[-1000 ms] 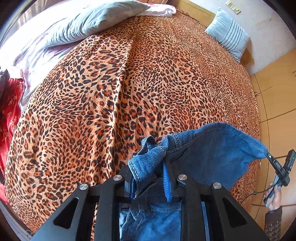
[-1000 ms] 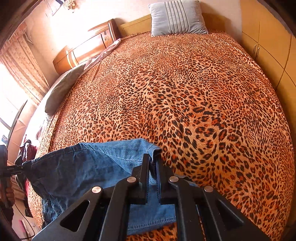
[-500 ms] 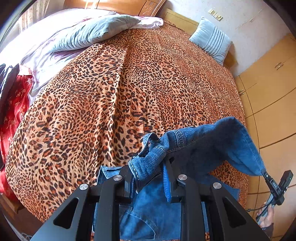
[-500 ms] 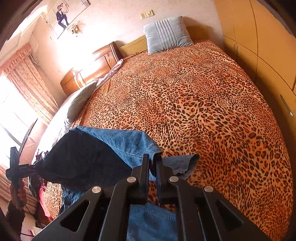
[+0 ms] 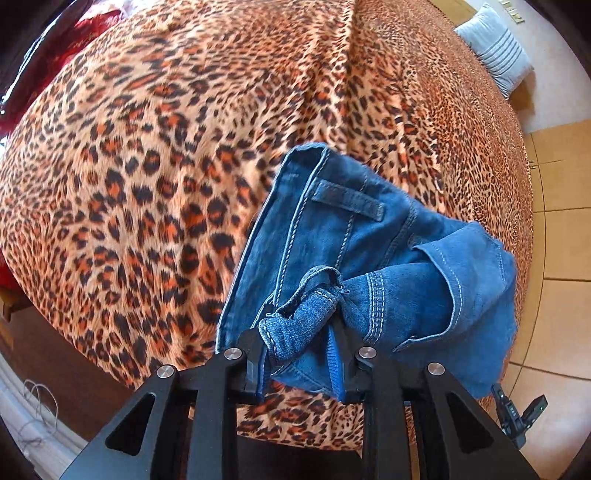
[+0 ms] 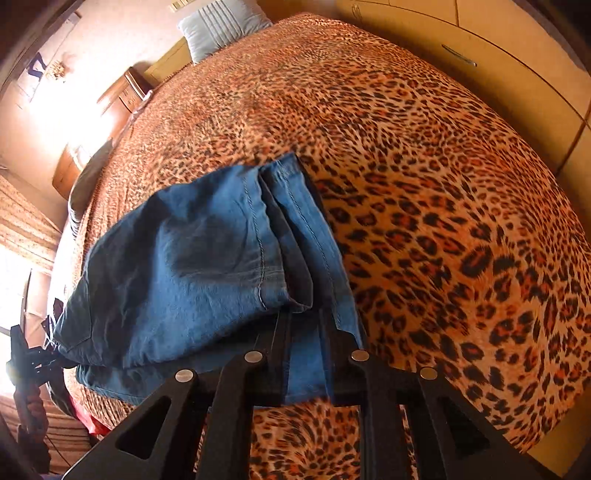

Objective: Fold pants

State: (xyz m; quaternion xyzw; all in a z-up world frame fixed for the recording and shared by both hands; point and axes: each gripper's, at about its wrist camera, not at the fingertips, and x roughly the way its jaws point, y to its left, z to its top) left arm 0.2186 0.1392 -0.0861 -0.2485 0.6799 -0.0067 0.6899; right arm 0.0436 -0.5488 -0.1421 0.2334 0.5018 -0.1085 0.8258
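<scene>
L gripper [image 5: 301, 345] was spread partway, w/ a bunched wad of denim from the jeans [image 5: 369, 258] wedged between its fingers [image 5: 251, 365] – pinching the fabric near a waistband edge. R gripper [image 6: 306, 332] had its fingers apart too, w/ a strip of the jeans [image 6: 207, 258] lying between them; whether it actually pinched the cloth or just sat over it, can't tell.

Jeans lay folded over on the near edge of the bed, belt loop [image 5: 347, 201] & stitched seams facing up in left-wrist view, hem layers stacked in right-wrist view. Beneath: leopard-print bedspread [image 5: 166, 166] covering the whole bed. Farther back, a striped grey pillow [image 6: 221, 26] by the headboard, wooden wardrobe doors [image 6: 498, 74] along the side, tiled floor [image 5: 557, 258].

R gripper's tip barely showed at lower right edge of left-wrist view, cut off. Bright glare from the window side washed out the far left in right-wrist view.
</scene>
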